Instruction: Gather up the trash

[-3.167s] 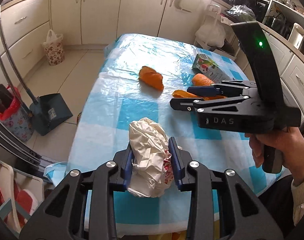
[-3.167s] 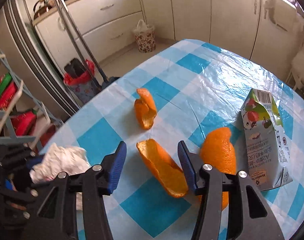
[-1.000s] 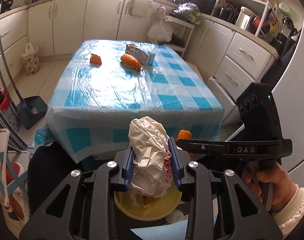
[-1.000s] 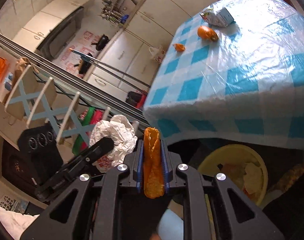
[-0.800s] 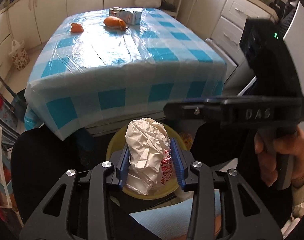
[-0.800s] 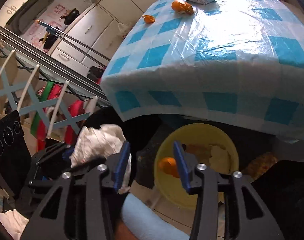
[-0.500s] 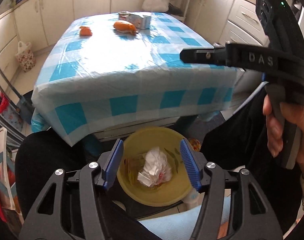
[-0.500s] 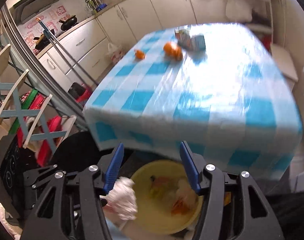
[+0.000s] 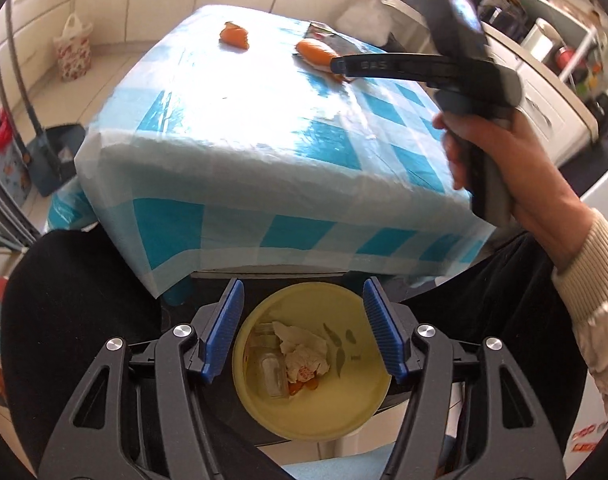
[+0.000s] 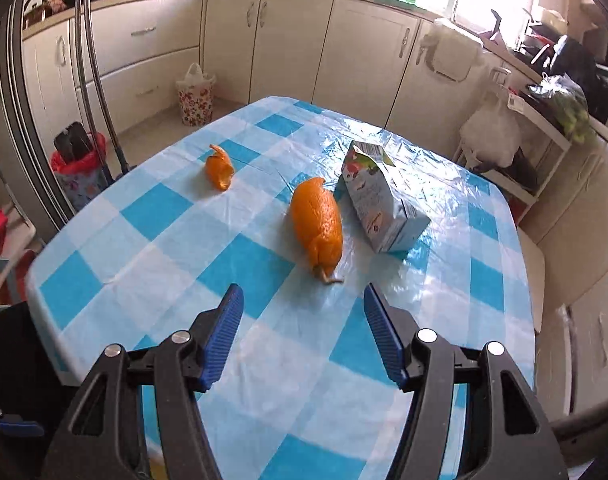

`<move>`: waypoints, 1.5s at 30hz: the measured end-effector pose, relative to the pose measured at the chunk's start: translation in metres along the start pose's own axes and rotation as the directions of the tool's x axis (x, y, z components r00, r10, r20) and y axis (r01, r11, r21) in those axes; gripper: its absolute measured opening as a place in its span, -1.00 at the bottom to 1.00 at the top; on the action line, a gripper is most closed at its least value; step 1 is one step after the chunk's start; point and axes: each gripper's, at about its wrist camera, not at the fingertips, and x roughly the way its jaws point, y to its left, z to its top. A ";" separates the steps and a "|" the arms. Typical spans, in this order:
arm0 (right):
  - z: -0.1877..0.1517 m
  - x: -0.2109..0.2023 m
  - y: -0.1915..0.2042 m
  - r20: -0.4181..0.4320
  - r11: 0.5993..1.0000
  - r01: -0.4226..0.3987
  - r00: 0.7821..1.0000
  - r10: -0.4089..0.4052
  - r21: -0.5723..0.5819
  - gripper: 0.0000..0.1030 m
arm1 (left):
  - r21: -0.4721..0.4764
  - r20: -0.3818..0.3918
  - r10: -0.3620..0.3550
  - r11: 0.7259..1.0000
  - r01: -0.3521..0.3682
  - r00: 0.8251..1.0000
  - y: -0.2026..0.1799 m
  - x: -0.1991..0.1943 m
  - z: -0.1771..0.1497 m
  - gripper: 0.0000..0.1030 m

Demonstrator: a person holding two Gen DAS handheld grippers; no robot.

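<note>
My left gripper (image 9: 303,286) hangs over the yellow bin (image 9: 344,420) on the floor; its jaws are opening with nothing between them. Crumpled white paper (image 9: 304,354) and orange peel scraps (image 9: 301,388) lie inside the bin. My right gripper (image 10: 302,290) is open and empty, low over the checked table (image 10: 163,272). Just beyond its fingertips lies a large orange peel (image 10: 318,224). A juice carton (image 10: 378,204) lies to the peel's right. A small orange peel (image 10: 219,172) sits further left. In the left wrist view the right gripper (image 9: 336,65) reaches over the table, held by a hand (image 9: 500,168).
The person's black-clad legs (image 9: 75,312) flank the bin under the table edge. A dustpan (image 9: 57,152) and a red-lined bucket (image 10: 77,168) stand left of the table. A floral bag (image 10: 195,96) sits by the cabinets, and a shelf rack (image 10: 516,152) is at the right.
The left gripper opened and the crumpled paper fell into the yellow bin. The right gripper let its peel drop there too, then swung up over the table toward the large peel.
</note>
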 end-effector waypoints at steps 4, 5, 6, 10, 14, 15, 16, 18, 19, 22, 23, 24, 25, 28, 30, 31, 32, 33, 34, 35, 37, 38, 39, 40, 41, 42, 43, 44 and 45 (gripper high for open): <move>0.014 0.034 0.000 -0.040 0.999 0.034 0.999 -0.035 -0.038 0.18 | -0.034 -0.005 -0.007 0.999 0.007 1.000 0.010 0.007 0.007 0.17; 0.016 0.042 -0.005 -0.051 1.000 0.017 0.999 -0.018 -0.018 0.18 | -0.040 -0.007 -0.009 0.999 0.009 1.000 0.012 0.009 0.009 0.17; 0.018 0.044 -0.010 -0.052 1.000 -0.011 0.999 0.012 0.014 0.09 | -0.045 -0.007 -0.011 0.999 0.010 1.000 0.013 0.011 0.011 0.18; 0.017 0.046 -0.054 -0.018 0.931 -0.222 0.971 0.237 0.291 -0.37 | -0.075 -0.019 -0.024 0.997 0.022 1.000 0.018 0.020 0.020 0.20; -0.007 0.058 -0.101 0.073 0.708 -0.410 0.888 0.454 0.576 -0.46 | -0.082 -0.038 -0.028 0.996 0.025 0.999 0.019 0.026 0.020 0.21; -0.015 0.062 -0.111 0.113 0.623 -0.452 0.856 0.505 0.639 -0.47 | -0.080 -0.040 -0.027 0.997 0.023 0.999 0.018 0.026 0.020 0.22; -0.027 0.065 -0.122 0.171 0.506 -0.499 0.810 0.561 0.704 -0.47 | -0.077 -0.041 -0.025 0.997 0.021 0.999 0.018 0.027 0.020 0.22; -0.047 0.070 -0.132 0.274 0.295 -0.567 0.709 0.650 0.769 -0.47 | -0.073 -0.044 -0.021 0.997 0.018 0.999 0.017 0.029 0.021 0.23; -0.053 0.072 -0.133 0.312 0.208 -0.591 0.654 0.689 0.780 -0.47 | -0.072 -0.045 -0.020 0.997 0.016 0.999 0.016 0.029 0.022 0.23; -0.065 0.059 -0.126 0.280 0.197 -0.577 0.631 0.723 0.792 -0.40 | -0.069 -0.046 -0.013 0.998 0.010 0.999 0.015 0.030 0.022 0.24; -0.068 0.053 -0.124 0.196 0.292 -0.523 0.690 0.697 0.801 -0.38 | -0.068 -0.047 -0.012 0.998 0.009 0.999 0.014 0.031 0.022 0.24; -0.071 0.048 -0.123 0.192 0.309 -0.516 0.705 0.682 0.799 -0.41 | -0.067 -0.047 -0.011 0.998 0.008 0.999 0.014 0.032 0.021 0.24; -0.075 0.044 -0.126 0.189 0.313 -0.501 0.721 0.666 0.807 -0.38 | -0.065 -0.048 -0.010 0.998 0.007 0.999 0.013 0.032 0.021 0.24; -0.074 0.014 -0.135 0.121 0.495 -0.400 0.856 0.502 0.771 0.05 | -0.054 -0.052 -0.005 0.999 0.002 0.999 0.010 0.033 0.019 0.24; -0.061 -0.002 -0.132 0.056 0.662 -0.291 0.934 0.353 0.691 0.25 | -0.046 -0.051 -0.001 0.999 -0.001 0.999 0.008 0.034 0.018 0.24; -0.056 -0.010 -0.128 0.058 0.715 -0.271 0.950 0.308 0.644 0.25 | -0.043 -0.050 0.001 0.999 -0.003 0.999 0.007 0.034 0.018 0.24; -0.049 -0.019 -0.122 0.071 0.759 -0.265 0.958 0.279 0.595 0.25 | -0.041 -0.050 0.002 0.999 -0.004 0.999 0.007 0.034 0.019 0.25; -0.044 -0.026 -0.116 0.090 0.785 -0.273 0.959 0.270 0.556 0.25 | -0.041 -0.050 0.002 0.999 -0.004 0.999 0.007 0.034 0.018 0.25; -0.039 -0.027 -0.110 0.096 0.806 -0.278 0.958 0.268 0.523 0.26 | -0.041 -0.051 0.003 0.999 -0.005 0.999 0.006 0.035 0.018 0.25; -0.034 -0.028 -0.103 0.086 0.827 -0.275 0.959 0.269 0.490 0.26 | -0.040 -0.051 0.003 0.999 -0.005 0.999 0.006 0.034 0.018 0.25; -0.035 -0.028 -0.096 0.078 0.841 -0.277 0.959 0.273 0.464 0.26 | -0.039 -0.048 0.005 0.999 -0.006 0.999 0.007 0.034 0.018 0.25; -0.035 -0.028 -0.093 0.078 0.849 -0.277 0.959 0.271 0.450 0.25 | -0.041 -0.048 0.004 0.999 -0.006 0.999 0.008 0.034 0.018 0.25; -0.034 -0.028 -0.089 0.076 0.858 -0.276 0.960 0.270 0.434 0.21 | -0.044 -0.049 0.003 0.999 -0.005 0.999 0.008 0.034 0.018 0.25; -0.034 -0.026 -0.086 0.073 0.865 -0.273 0.961 0.268 0.422 0.16 | -0.048 -0.052 0.001 0.999 -0.004 0.999 0.009 0.035 0.018 0.25; -0.029 -0.021 -0.086 0.071 0.872 -0.266 0.963 0.260 0.411 0.15 | -0.049 -0.053 0.000 0.999 -0.002 0.999 0.009 0.035 0.018 0.25; -0.024 -0.017 -0.089 0.079 0.874 -0.259 0.965 0.249 0.412 0.15 | -0.048 -0.052 0.000 0.999 -0.002 0.999 0.009 0.035 0.018 0.25; -0.023 -0.014 -0.096 0.091 0.869 -0.257 0.966 0.241 0.424 0.15 | -0.043 -0.053 0.002 0.999 -0.004 0.999 0.008 0.035 0.018 0.25; -0.022 -0.014 -0.100 0.104 0.857 -0.260 0.966 0.239 0.445 0.15 | -0.041 -0.053 0.003 0.999 -0.005 0.999 0.008 0.035 0.018 0.25; -0.018 -0.013 -0.108 0.108 0.848 -0.262 0.965 0.239 0.461 0.13 | -0.039 -0.054 0.004 0.999 -0.006 0.999 0.008 0.035 0.018 0.25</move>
